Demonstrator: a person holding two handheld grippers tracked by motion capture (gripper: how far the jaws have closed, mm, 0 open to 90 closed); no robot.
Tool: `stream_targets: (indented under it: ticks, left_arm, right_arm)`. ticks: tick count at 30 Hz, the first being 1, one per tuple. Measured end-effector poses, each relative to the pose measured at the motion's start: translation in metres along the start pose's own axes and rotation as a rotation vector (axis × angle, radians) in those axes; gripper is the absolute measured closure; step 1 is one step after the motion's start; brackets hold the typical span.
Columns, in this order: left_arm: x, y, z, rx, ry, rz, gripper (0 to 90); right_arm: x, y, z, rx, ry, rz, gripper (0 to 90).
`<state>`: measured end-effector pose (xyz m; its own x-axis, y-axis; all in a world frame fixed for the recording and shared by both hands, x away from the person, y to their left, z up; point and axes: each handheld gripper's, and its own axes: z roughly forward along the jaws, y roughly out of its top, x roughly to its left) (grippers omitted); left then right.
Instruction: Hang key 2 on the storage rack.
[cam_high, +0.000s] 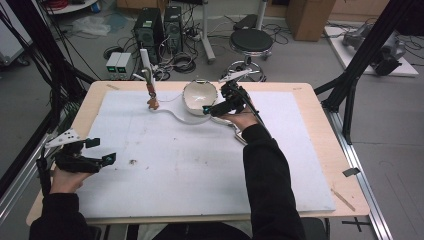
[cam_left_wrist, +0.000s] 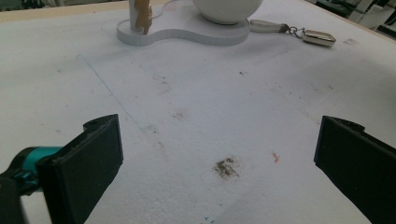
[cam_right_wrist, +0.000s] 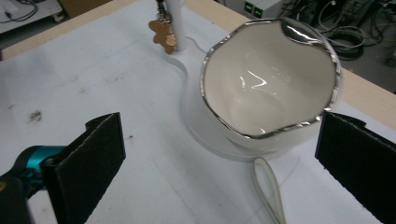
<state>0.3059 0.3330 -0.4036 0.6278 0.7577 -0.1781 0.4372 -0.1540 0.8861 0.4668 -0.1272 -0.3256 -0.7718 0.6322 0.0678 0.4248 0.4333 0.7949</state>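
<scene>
Over at the far middle of the surface, a white bowl with a wavy silver rim is sat on one end of a flat white base. At the base's other end a thin white post is stood upright, with a small brown gingerbread-shaped charm hung against it.

The right claw is held right up at the bowl's near side. Its jaws are spread wide, nothing clamped; in the right gripper view the bowl is seen between and just beyond the two black pads, and whether the right-hand pad is actually touching the bowl wall can't be told. The bowl looks empty inside, just shiny glaze. A pale loop of strap is laid on the surface just in front of the bowl.

The left claw is kept way off at the near left edge, well apart from everything, jaws also wide apart and gripping nothing. From the left gripper view a keyring with a metal tag can be made out lying just beside the base, plus a brownish smudge on the white sheet between the pads.
</scene>
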Motion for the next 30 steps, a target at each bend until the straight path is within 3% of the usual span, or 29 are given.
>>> stream_targets:
  ticks: [6,30]
  left_arm:
    - [0.000,0.000,0.000,0.001,0.002,0.001,1.7]
    - [0.000,0.000,0.000,-0.007,0.004,0.004,1.7]
  right_arm:
    - [-0.013,-0.014,-0.002,0.015,-0.010,0.038,0.6]
    - [-0.035,-0.053,0.010,0.120,-0.063,0.063,0.6]
